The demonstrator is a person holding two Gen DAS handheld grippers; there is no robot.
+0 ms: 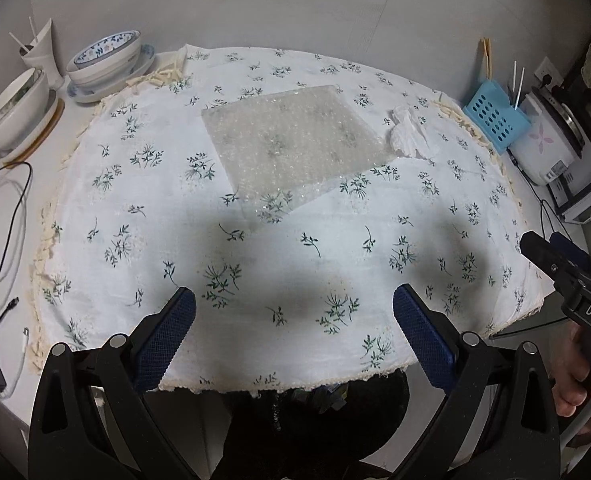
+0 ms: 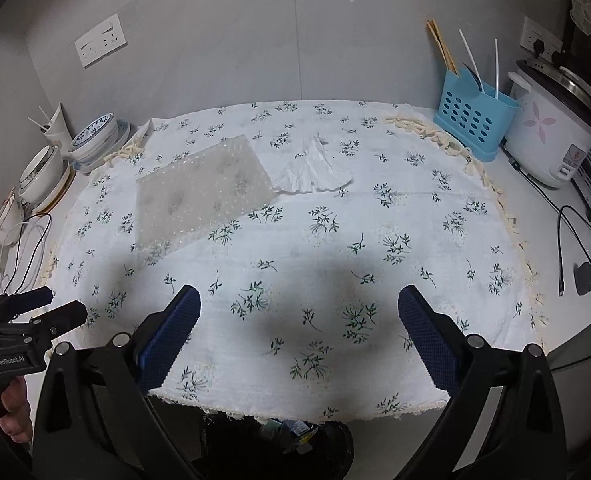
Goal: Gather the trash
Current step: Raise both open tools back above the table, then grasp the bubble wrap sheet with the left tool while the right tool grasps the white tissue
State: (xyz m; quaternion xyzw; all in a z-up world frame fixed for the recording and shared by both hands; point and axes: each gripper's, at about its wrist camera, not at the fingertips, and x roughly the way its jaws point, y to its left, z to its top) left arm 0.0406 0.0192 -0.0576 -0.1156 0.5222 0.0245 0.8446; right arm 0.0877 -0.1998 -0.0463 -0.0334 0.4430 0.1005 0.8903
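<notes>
A clear sheet of bubble wrap (image 1: 291, 140) (image 2: 199, 190) lies flat on the flowered tablecloth (image 1: 295, 248) (image 2: 315, 248), toward the back. Beside it on the right rests a crumpled white tissue (image 1: 409, 136) (image 2: 315, 170). My left gripper (image 1: 294, 308) hovers open over the cloth's near edge, nothing between its fingers. My right gripper (image 2: 299, 312) is open too, well short of both items. Each gripper shows at the side of the other's view: the right gripper (image 1: 547, 246) and the left gripper (image 2: 61, 306). A black mesh bin (image 2: 279, 440) (image 1: 315, 412) holding scraps sits below the table's front edge.
Stacked bowls and plates (image 1: 107, 60) (image 2: 91, 140) and a white cup stand back left, with cables (image 1: 3, 216) along the left edge. A blue utensil holder (image 2: 473, 120) (image 1: 495, 114) and a rice cooker (image 2: 555, 128) (image 1: 551, 140) stand back right; a cable and small dark device (image 2: 583, 278) lie at right.
</notes>
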